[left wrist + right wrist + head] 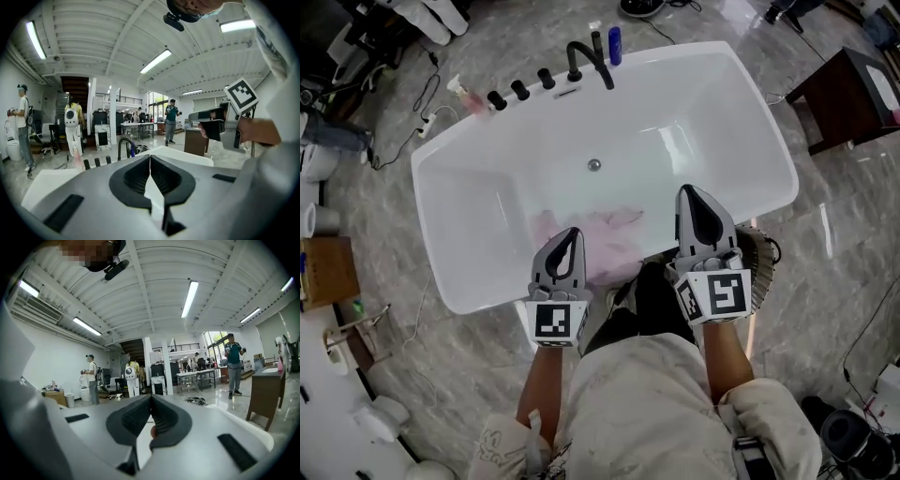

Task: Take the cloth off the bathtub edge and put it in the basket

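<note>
So, L to R. At the far left corner of the bathtub [459, 281] deck stands 1 pink bottle [465, 95], prob. parked there as bath kit. Then 3 black knobs [519, 90] and 1 black faucet [586, 59] in a row along the far rim, w/ 1 blue bottle [614, 44] just beside the spout.

The left gripper [573, 232] hangs over the near rim. Its jaws are clenched together w/ nothing between them, so no pick has begun, by my read.

1 pale pink cloth [609, 234] lies spread on the tub's near side between the 2 grippers, up toward the rim. I can't tell if it hangs on the edge or rests on the inner wall. Sitting there, it's within reach of either tool.

The right gripper [687, 190] points out over the tub, jaws likewise pressed together and empty. Both tools flank the cloth, likely lining up for the grab.

Just right of it, partly hidden, is what looks like 1 woven basket [764, 267] on the floor beside the tub. That's a short carry for the drop, I'd judge. Further right stands 1 dark wooden side table [848, 89], well apart from the work.
</note>
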Tool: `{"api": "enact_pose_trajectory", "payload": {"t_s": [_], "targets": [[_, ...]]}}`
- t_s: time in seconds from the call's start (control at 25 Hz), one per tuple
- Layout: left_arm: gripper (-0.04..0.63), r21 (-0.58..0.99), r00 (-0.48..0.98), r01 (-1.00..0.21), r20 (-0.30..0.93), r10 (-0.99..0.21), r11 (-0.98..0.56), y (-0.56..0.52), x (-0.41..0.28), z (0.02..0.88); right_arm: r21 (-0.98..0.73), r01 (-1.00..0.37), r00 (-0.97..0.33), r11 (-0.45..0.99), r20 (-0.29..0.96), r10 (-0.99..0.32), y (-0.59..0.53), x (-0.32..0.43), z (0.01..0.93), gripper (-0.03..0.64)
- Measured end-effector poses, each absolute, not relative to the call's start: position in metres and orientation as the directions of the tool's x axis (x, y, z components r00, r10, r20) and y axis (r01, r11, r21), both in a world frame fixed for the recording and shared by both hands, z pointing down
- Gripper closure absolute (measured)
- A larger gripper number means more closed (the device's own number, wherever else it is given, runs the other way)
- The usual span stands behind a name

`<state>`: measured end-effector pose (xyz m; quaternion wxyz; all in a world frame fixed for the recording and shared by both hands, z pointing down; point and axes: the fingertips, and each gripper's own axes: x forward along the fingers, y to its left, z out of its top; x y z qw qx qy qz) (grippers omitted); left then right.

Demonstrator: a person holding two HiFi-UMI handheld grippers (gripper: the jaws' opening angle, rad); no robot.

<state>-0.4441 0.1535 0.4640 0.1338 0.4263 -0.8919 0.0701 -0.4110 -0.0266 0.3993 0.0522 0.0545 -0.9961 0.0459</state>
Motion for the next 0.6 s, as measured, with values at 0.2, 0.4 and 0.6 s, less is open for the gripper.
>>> {"api": "enact_pose_trajectory", "payload": {"t_s": [0.2,0.4,0.6], "targets": [[0.592,0.003,-0.554,-0.797,0.392,-0.734,0.604,0.139,-0.443,0.512,-0.114,-0.106,-0.983,0.988,0.16,-0.087,-0.035,-0.423,0.431,0.629],[0.592,-0.006,-0.509,-0.815,0.488,-0.709,0.58,0.138,-0.437,0.559,-0.131,-0.101,-0.978,0.986,0.197,-0.074,-0.039,-0.433,0.454,0.629],[0.592,-0.013,-0.462,-0.824,0.596,-0.657,0.567,0.148,-0.424,0.61,-0.135,-0.092,-0.971,0.987,0.231,-0.059,-0.043,-0.438,0.473,0.629]]}}
